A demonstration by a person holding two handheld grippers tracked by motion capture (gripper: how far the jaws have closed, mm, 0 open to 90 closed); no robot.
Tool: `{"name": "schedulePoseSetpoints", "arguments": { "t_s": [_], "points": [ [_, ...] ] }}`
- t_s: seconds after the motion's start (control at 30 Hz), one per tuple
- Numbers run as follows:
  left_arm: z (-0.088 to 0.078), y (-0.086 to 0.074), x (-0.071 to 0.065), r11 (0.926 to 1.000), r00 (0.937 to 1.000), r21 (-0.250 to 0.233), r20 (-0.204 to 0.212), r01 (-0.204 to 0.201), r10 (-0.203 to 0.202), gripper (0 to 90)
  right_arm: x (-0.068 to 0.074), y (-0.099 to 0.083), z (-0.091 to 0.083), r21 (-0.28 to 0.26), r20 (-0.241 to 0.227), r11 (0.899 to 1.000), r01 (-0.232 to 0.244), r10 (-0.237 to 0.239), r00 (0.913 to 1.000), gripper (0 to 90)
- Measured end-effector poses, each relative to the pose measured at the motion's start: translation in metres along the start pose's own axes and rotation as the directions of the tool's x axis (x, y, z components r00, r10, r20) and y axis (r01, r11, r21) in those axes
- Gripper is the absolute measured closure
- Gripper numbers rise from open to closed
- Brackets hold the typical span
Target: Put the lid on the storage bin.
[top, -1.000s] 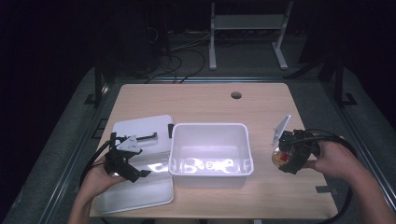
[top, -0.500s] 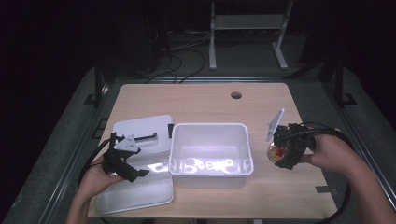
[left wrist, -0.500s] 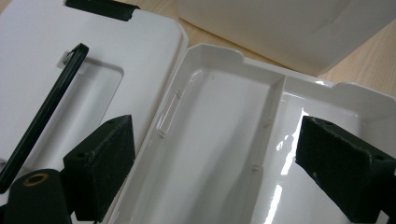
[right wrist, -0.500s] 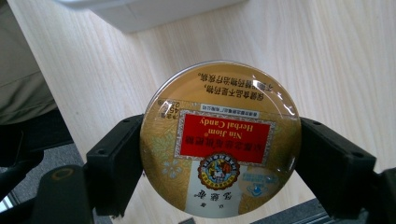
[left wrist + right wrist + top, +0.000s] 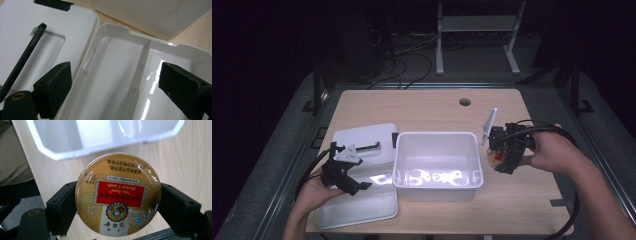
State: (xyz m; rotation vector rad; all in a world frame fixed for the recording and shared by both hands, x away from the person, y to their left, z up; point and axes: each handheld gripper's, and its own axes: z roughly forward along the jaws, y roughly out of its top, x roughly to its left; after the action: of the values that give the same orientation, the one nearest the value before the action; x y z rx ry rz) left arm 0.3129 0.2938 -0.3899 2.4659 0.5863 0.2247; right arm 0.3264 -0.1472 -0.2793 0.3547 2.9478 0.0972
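Right gripper pinches the round gold candy tin between both jaws, just off the white bin's right wall, above the table. Left gripper hangs over the open white lid (jaws spread wide, holding nothing)

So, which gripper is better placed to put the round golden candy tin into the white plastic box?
The right gripper. It is shut on the round golden candy tin, just beside the white plastic box. The left gripper is open over the white lid tray.
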Motion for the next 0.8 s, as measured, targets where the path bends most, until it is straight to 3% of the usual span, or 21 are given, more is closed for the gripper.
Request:
{"name": "schedulePoseSetpoints", "arguments": {
  "t_s": [0.4,0.8],
  "points": [
    [-0.002,-0.002,0.001,1.0000,1.0000,-0.006,0.007,0.007,-0.007,10.8,0.003,0.043,-0.001,0.014,-0.015,0.997,0.082,-0.082,0.9966,20.0],
    [-0.005,-0.005,0.003,0.9998,0.9999,-0.016,0.006,0.014,-0.014,10.8,0.007,0.076,0.015,0.017,-0.036,0.989,0.144,-0.144,0.9890,20.0]
  ]
}}
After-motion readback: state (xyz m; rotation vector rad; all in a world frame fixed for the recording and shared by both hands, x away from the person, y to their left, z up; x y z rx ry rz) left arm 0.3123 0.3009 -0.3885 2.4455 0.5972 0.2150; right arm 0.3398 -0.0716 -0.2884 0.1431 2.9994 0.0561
